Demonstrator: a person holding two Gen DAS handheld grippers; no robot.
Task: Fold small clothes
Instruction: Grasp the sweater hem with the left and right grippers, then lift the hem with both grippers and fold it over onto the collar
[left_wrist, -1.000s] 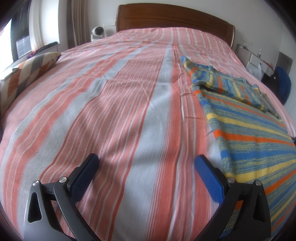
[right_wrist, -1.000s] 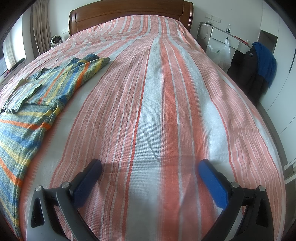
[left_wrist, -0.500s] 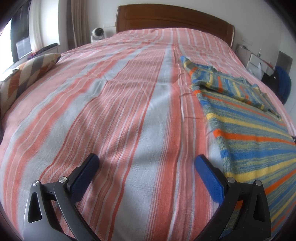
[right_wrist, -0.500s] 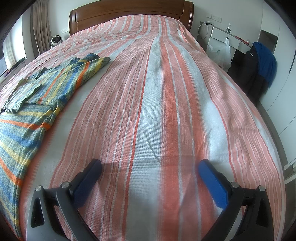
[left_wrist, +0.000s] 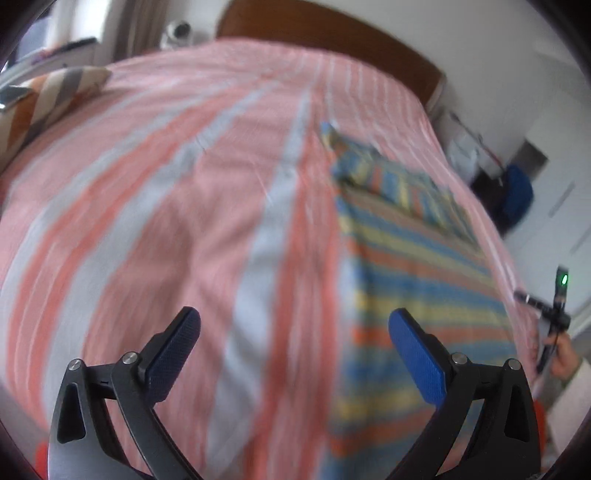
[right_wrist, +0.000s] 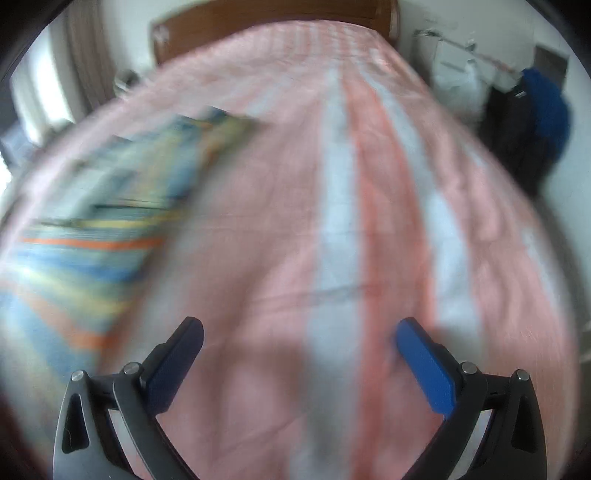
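Plainly, both views are smeared with blur, so fine detail is lost. The left tool (left_wrist: 293, 341) hangs above the bed (left_wrist: 155, 206) with its blue pads spread wide and nothing between them; under it lies only pink-and-grey striped cover. The striped garment (left_wrist: 417, 266), banded in blue, yellow and orange, lies flat to the right of that tool, its near left edge running close past the right pad, its far end reaching a bunched part well up the bed. Its right edge sits near the bed's right side, where a hand (left_wrist: 563, 356) grips a dark handle.

The right tool (right_wrist: 299, 345) is likewise spread apart and empty, over bare cover. In the right wrist view the garment (right_wrist: 92, 236) lies off to the left, well apart from the pads, and a wide stretch of cover runs far toward the wooden headboard (right_wrist: 266, 18). A striped pillow (left_wrist: 44, 99) rests at the far left edge of the bed.
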